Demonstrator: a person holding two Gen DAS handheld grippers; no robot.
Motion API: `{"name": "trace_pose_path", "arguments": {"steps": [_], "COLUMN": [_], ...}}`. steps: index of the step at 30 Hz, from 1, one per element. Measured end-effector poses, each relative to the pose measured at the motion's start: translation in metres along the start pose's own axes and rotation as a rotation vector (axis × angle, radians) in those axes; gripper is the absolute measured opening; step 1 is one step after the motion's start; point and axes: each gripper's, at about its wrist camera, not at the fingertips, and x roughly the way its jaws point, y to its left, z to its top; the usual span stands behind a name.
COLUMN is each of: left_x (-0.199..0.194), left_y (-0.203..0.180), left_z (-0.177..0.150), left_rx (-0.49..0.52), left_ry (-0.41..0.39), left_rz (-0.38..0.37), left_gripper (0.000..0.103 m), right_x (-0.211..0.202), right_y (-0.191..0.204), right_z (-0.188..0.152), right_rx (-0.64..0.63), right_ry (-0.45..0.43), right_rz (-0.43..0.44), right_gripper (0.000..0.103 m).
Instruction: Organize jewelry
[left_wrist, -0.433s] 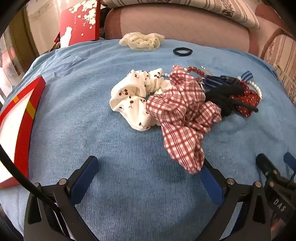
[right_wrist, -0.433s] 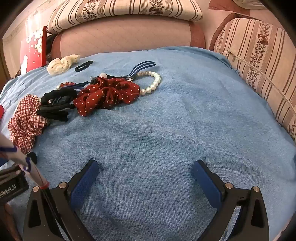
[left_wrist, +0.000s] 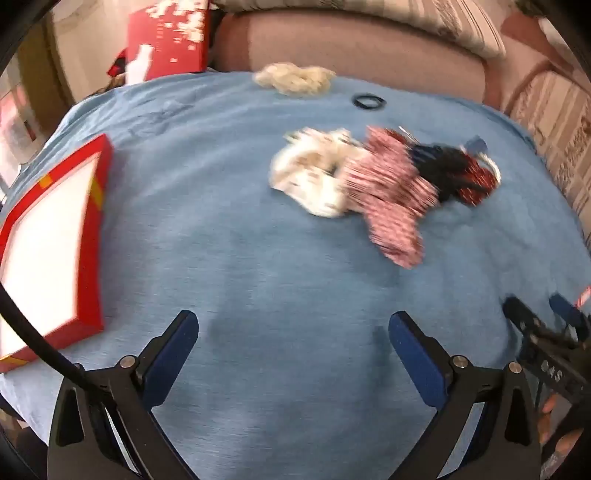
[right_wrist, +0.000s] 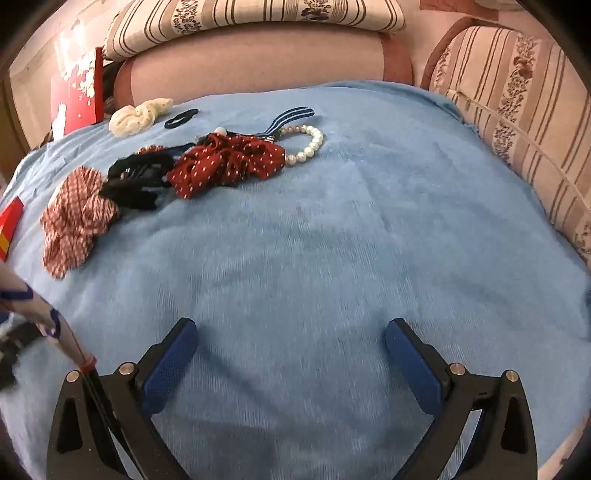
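Left wrist view: the red box (left_wrist: 55, 254), at nine o'clock on the blue cloth (left_wrist: 258, 258), lies open side up; its pale interior holds nothing discernible, and its near corner passes behind a black cable. The left gripper (left_wrist: 293, 332) hovers with jaws wide apart and nothing between them, bare cloth beneath. The jewelry pile sits toward one o'clock, blurred: a white scrunchie (left_wrist: 314, 181) touching a red checked scrunchie (left_wrist: 388, 195), with dark items beyond. A cream scrunchie (left_wrist: 295, 79) and a black hair tie (left_wrist: 368, 101) lie apart at twelve o'clock, near the cloth's far edge. Right wrist view: the right gripper (right_wrist: 291, 332) likewise stands fully parted and empty over open cloth, which runs clear from centre to three o'clock, bounded by striped cushions (right_wrist: 517, 122). At eleven o'clock lie a red dotted scrunchie (right_wrist: 229, 164), a pearl bracelet (right_wrist: 310, 144) touching it, and black hair ties (right_wrist: 136, 181).
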Motion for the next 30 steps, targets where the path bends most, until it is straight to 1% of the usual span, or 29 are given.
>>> {"name": "trace_pose_path", "arguments": {"steps": [1, 5, 7, 8, 10, 12, 14, 15, 16, 19, 23, 25, 28, 30], "left_x": [0.001, 0.009, 0.003, 0.0, -0.004, -0.007, -0.009, -0.01, -0.01, -0.02, -0.036, -0.047, -0.065, -0.08], "left_y": [0.01, 0.056, 0.072, 0.079, 0.088, 0.095, 0.108, 0.117, 0.122, 0.14, 0.14, 0.135, 0.124, 0.112], "left_z": [0.002, 0.01, 0.008, 0.007, 0.005, 0.004, -0.001, -0.004, -0.007, -0.015, -0.023, -0.026, -0.031, -0.032], "left_rx": [-0.019, -0.143, -0.17, -0.182, -0.192, -0.187, -0.199, -0.217, -0.229, -0.256, -0.284, -0.283, -0.259, -0.24], "left_ry": [0.007, 0.046, 0.033, 0.038, 0.038, 0.035, 0.03, 0.03, 0.026, 0.022, 0.015, -0.012, -0.063, -0.101], "left_rz": [0.006, -0.024, -0.033, -0.033, -0.04, -0.018, 0.035, 0.078, 0.1, 0.135, 0.153, 0.151, 0.139, 0.128], "left_gripper": [0.103, 0.102, 0.096, 0.096, 0.087, 0.085, 0.085, 0.085, 0.085, 0.085, 0.085, 0.085, 0.085, 0.085], "right_x": [-0.003, -0.014, -0.019, -0.023, -0.029, -0.039, -0.048, -0.053, -0.056, -0.065, -0.079, -0.087, -0.099, -0.107], "right_y": [0.001, 0.002, 0.002, 0.002, 0.002, 0.003, 0.004, 0.004, 0.004, 0.007, 0.021, 0.028, 0.04, 0.044], "right_z": [-0.003, -0.012, -0.017, -0.02, -0.026, -0.031, -0.033, -0.034, -0.034, -0.033, -0.027, -0.025, -0.027, -0.029], "right_rx": [-0.002, 0.014, 0.017, 0.017, 0.017, 0.017, 0.014, 0.015, 0.016, 0.022, 0.012, 0.006, -0.005, -0.01], "right_ry": [-0.005, -0.007, -0.007, -0.007, -0.005, -0.014, -0.026, -0.034, -0.041, -0.053, -0.073, -0.094, -0.138, -0.188], "right_rz": [-0.007, -0.013, -0.011, -0.011, -0.011, -0.007, -0.006, -0.004, 0.001, 0.016, 0.043, 0.05, 0.021, -0.023], "right_gripper": [0.103, 0.103, 0.103, 0.103, 0.103, 0.103, 0.103, 0.103, 0.103, 0.103, 0.103, 0.103, 0.103, 0.103]}}
